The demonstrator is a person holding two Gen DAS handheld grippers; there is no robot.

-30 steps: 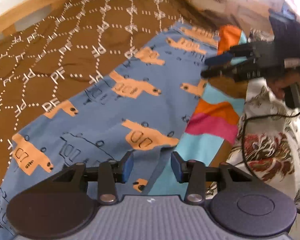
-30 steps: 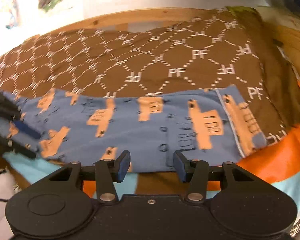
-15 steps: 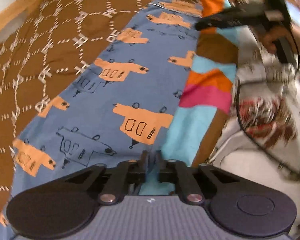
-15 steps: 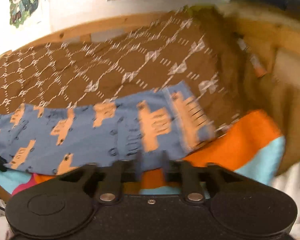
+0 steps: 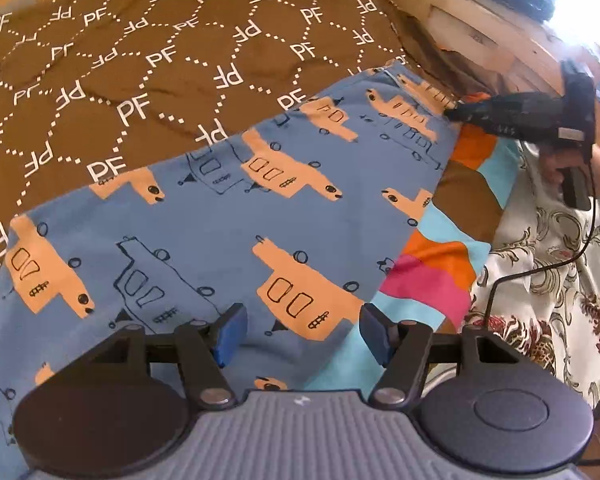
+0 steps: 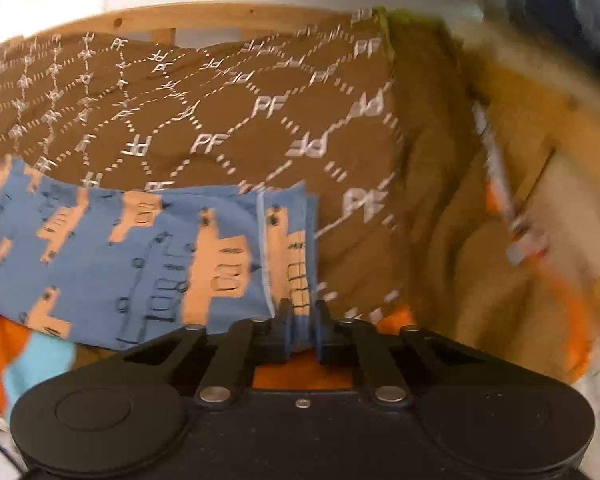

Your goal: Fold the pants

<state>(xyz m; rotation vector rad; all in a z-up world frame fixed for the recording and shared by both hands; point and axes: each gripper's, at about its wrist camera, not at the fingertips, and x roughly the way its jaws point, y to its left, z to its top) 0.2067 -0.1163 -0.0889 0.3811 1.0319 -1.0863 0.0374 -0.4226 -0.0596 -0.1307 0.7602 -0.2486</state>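
The blue pants (image 5: 220, 220) with orange vehicle prints lie stretched flat on a brown "PF" quilt (image 5: 140, 60). My left gripper (image 5: 302, 338) is open and empty, its fingers just above the near edge of the pants. My right gripper (image 6: 302, 330) is shut on the pants' hem corner (image 6: 296, 264); in the left wrist view it (image 5: 456, 114) pinches the far end of the pants. The rest of the pants (image 6: 100, 256) runs to the left in the right wrist view.
A striped orange, pink and light blue blanket (image 5: 432, 276) lies under the pants' right edge. A white floral sheet (image 5: 548, 260) is further right, with a black cable (image 5: 540, 268) across it. A wooden bed frame (image 6: 204, 16) runs behind the quilt.
My left gripper was shut at the pants' edge half a second ago and is open now. My right gripper has moved along to the hem corner and stays shut on it.
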